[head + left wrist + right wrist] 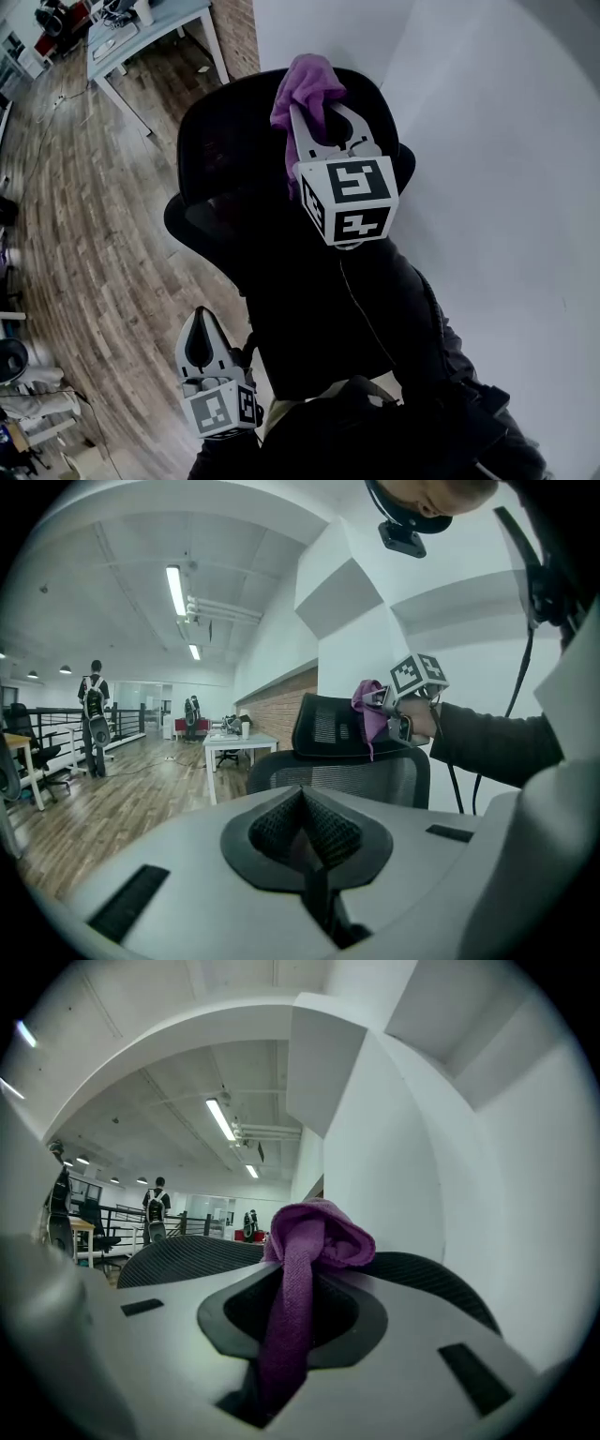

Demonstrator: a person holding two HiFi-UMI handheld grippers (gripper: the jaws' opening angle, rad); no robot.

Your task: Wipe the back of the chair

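Observation:
A black mesh office chair (234,178) stands below me, its headrest (337,728) topping the backrest (347,782). My right gripper (314,112) is shut on a purple cloth (307,86) and holds it against the top of the headrest (187,1255). The cloth (305,1269) bunches at the jaw tips and hangs down between them. In the left gripper view the cloth (367,712) drapes over the headrest's right edge. My left gripper (199,349) hangs low beside the chair, shut, with nothing between its jaws.
A white wall (487,141) rises right behind the chair. A light-blue desk (141,33) stands at the far left on the wooden floor (103,244). Other chairs (19,733) and people stand in the distance of the hall.

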